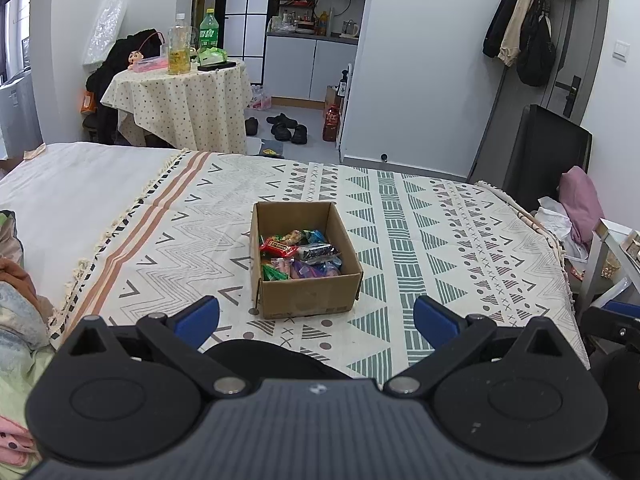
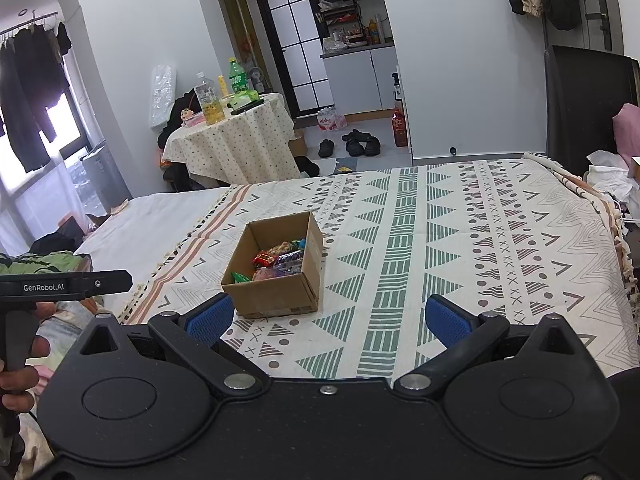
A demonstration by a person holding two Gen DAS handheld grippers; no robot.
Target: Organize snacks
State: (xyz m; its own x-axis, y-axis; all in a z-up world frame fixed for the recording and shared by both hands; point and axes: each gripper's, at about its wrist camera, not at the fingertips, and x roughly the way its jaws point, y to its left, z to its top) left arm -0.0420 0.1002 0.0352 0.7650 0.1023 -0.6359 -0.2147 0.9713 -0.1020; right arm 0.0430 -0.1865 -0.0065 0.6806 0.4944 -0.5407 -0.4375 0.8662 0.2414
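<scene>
Sitting open-topped on the patterned blanket (image 1: 420,216) covering the bed: a cardboard box (image 1: 308,298), its flaps standing upright. Lying heaped inside the box, filling its floor: wrapped snacks (image 1: 298,256) in red, green, blue and purple packets. Showing in the right wrist view as well, the same box (image 2: 276,292) with the snacks (image 2: 280,262) piled within.

Hovering just short of the box, above the blanket: the left claw (image 1: 316,320), standing wide open with nothing between its blue pads (image 1: 200,316). Lining up almost straight with the box's near wall.

Hovering beside it, also above the blanket: the right claw (image 2: 330,318), likewise spread wide and holding nothing, its blue pads (image 2: 210,316) well apart. Resting to the right of the box in that view, with the box's near corner just beside the left pad, though touching or not being hard to tell from this angle.

Gripping the handle of the other tool at the left edge of the right wrist view: the left hand (image 2: 18,376).

Standing well beyond the bed: a round desk (image 1: 180,96) draped in a dotted cloth, carrying bottles (image 1: 179,50). Lying on the floor near the kitchen doorway: dark shoes (image 1: 286,128).
</scene>
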